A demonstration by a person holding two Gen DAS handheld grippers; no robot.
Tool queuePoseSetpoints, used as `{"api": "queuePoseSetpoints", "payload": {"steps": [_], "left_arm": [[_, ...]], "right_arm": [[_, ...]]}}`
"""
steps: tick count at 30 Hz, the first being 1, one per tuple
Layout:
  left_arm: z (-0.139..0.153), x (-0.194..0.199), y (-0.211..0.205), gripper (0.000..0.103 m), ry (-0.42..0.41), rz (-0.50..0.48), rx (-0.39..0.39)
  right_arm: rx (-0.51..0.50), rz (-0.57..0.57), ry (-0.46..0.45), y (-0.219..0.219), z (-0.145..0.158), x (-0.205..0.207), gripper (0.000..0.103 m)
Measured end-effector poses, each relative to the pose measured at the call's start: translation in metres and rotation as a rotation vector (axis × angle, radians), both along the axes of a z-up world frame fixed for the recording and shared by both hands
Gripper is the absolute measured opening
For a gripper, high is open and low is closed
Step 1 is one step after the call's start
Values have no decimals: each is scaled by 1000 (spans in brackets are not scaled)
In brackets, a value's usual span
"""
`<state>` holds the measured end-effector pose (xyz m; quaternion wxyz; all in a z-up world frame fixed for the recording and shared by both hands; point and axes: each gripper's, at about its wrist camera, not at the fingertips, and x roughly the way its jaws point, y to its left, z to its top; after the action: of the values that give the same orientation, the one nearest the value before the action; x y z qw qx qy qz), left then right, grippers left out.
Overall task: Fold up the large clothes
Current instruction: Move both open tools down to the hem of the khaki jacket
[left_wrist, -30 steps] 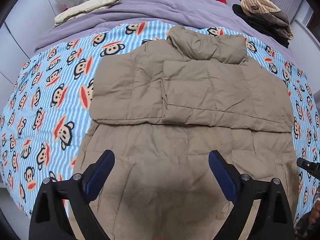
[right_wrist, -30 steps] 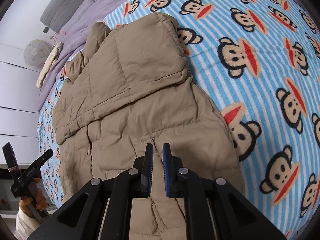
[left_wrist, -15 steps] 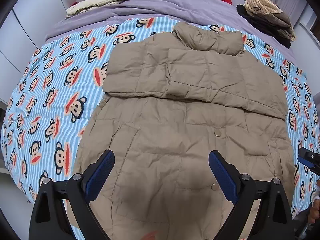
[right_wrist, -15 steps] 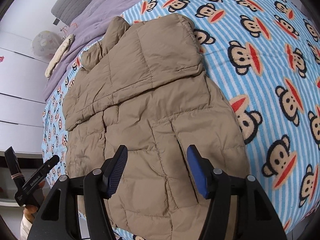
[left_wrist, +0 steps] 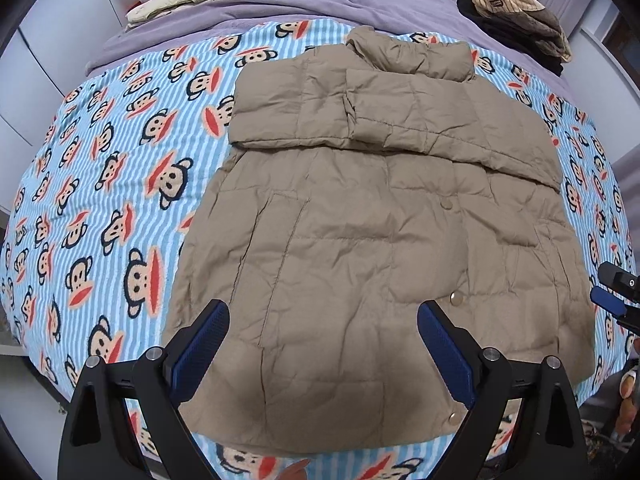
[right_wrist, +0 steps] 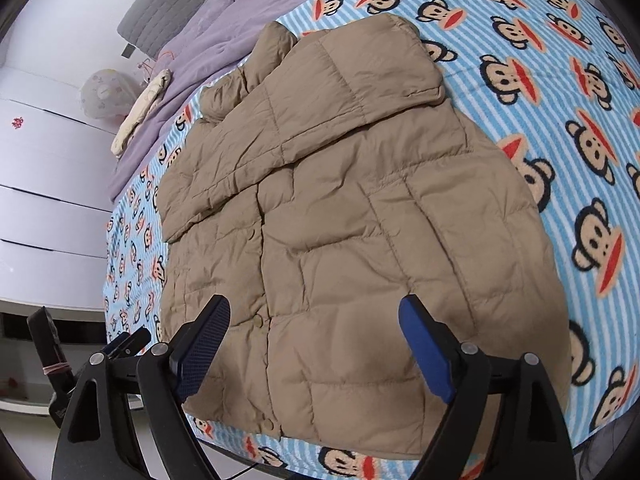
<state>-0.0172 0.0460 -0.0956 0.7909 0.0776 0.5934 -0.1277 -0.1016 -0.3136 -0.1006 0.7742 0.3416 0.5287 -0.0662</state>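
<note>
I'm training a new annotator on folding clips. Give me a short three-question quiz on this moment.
1. True or false: both sleeves of the tan puffer jacket lie folded across its chest.
2. Is the right gripper A) open and empty, or B) clamped on the hem?
3. What colour is the blanket beyond the monkey-print sheet?

Key: 1 true; 2 A, its jaws have just been opening, nothing between them; 3 purple.

Even soft daylight, sharp focus, heavy fisheye bending
</note>
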Motion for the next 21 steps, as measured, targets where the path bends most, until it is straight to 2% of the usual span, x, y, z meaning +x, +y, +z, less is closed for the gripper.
{"api": "queuePoseSetpoints", "payload": {"steps": [6,11,14,21], "left_arm": [[1,-24,25,96,-9,-40,6],[-1,-36,36,96,-42,-82,50],[-3,-40,44,96,-30,-98,38],[-5,-50,66,96,12,-45,1]], "right_arm": [[44,-56,-20,31,-1,-28,88],[30,-94,-32,50,6,-53,88],[51,-89,-7,58,8,-65,89],[105,-105,58,66,1,-80,89]]}}
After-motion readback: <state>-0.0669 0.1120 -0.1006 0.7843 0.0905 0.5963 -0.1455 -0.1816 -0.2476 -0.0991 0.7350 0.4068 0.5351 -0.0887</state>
